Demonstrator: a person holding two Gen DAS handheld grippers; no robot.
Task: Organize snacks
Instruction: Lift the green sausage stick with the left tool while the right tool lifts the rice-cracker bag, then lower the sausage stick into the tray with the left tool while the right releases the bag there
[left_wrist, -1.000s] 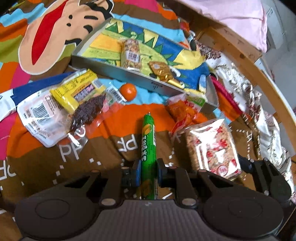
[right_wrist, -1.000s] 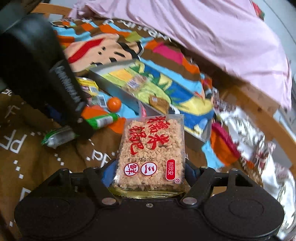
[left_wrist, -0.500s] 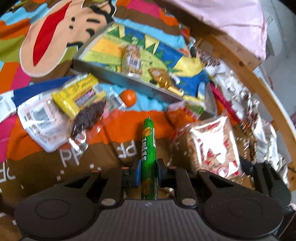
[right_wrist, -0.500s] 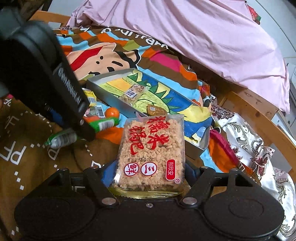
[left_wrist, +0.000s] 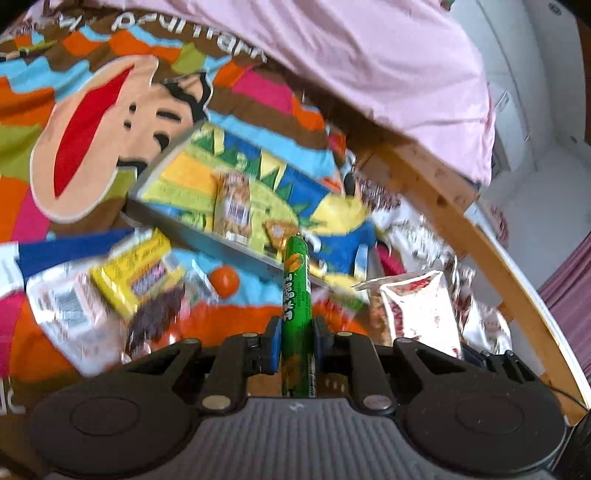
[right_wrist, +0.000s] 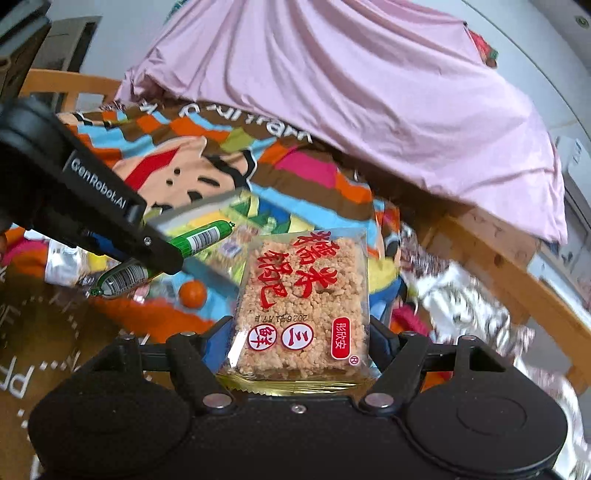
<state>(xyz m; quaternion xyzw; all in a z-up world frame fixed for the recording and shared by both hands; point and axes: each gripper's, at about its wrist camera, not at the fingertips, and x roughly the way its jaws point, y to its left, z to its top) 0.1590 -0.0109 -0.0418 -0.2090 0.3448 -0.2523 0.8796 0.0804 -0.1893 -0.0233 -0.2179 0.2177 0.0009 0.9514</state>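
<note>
Green foil sausage stick (left_wrist: 295, 291) is clamped between the left gripper (left_wrist: 295, 345) pads, pointing forward, tip aimed over the near wall of the shallow grey tray with the cartoon-print floor (left_wrist: 207, 230). Right gripper (right_wrist: 299, 349) is closed on the clear-wrapped square rice-crisp cake with red lettering (right_wrist: 303, 299), held flat, hovering just right of the tray.

Judgement: both items go into the tray. Two packets already lie inside: a tall clear nut-bar packet (left_wrist: 236, 206) and a small gold wrapper (left_wrist: 275, 232). Place the stick parallel beside them, not across. Clear the tray wall before lowering, release low so it doesn't roll. Put the cake on bare floor. Left view is blurred; don't rush.
</note>
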